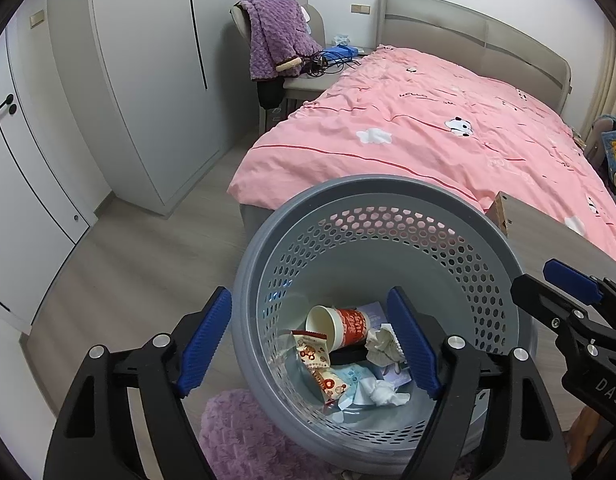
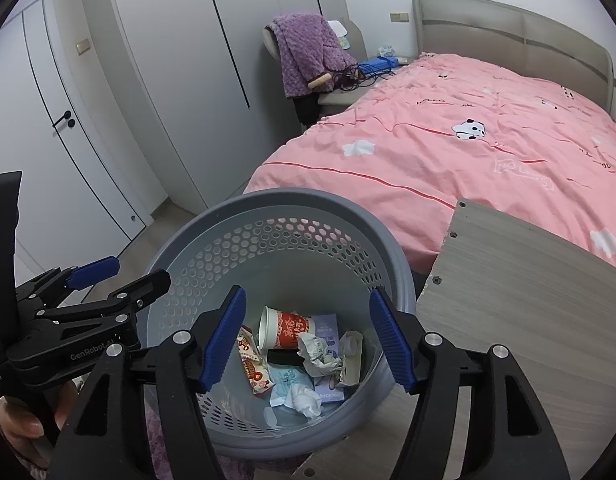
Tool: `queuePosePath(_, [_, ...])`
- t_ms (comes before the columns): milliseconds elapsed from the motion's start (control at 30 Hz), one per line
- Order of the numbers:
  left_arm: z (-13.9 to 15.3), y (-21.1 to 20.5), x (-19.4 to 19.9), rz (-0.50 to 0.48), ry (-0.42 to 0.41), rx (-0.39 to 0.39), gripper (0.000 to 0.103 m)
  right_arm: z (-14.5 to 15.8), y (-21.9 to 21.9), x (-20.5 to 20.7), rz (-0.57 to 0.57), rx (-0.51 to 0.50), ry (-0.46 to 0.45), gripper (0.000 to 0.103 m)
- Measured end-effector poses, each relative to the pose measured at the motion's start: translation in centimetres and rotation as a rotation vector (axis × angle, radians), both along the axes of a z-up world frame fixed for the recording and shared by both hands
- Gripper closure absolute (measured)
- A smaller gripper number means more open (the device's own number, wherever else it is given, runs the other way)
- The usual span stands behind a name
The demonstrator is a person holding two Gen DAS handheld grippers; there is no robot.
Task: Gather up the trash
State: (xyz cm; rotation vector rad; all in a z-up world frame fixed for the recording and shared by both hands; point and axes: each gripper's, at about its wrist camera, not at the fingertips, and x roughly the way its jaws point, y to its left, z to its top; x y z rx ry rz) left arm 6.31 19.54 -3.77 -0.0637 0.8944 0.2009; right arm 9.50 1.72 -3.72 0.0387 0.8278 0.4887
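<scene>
Basket (image 1: 244, 288) on floor before bed (image 1: 427, 128), left of table (image 2: 527, 280). Inside basket: paper cup (image 1: 339, 326) toward back, snack wrapper (image 1: 313, 360) at left, crumpled tissue (image 1: 383, 394) in front. Wardrobe (image 1: 148, 80) at left; chair (image 1: 268, 40) behind, beside bed head.

Black plastic grippers, silver screws, ribbed blue fingers (image 1: 206, 340); white "GenRobot.AI" lettering; bare skin.
</scene>
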Motion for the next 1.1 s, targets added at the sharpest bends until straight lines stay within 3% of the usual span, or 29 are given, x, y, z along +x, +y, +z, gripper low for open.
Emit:
queuePosePath(500, [0.5, -0.3, -0.3, 0.024, -0.003, 0.039, 0.021, 0.4, -0.7, -0.5, -0.013, 0.008, -0.018, 0.026])
queuePosePath(1100, [0.7, -0.6, -0.3, 0.023, 0.001, 0.052, 0.02, 0.5, -1.1, -0.5, -0.023, 0.009, -0.015, 0.025])
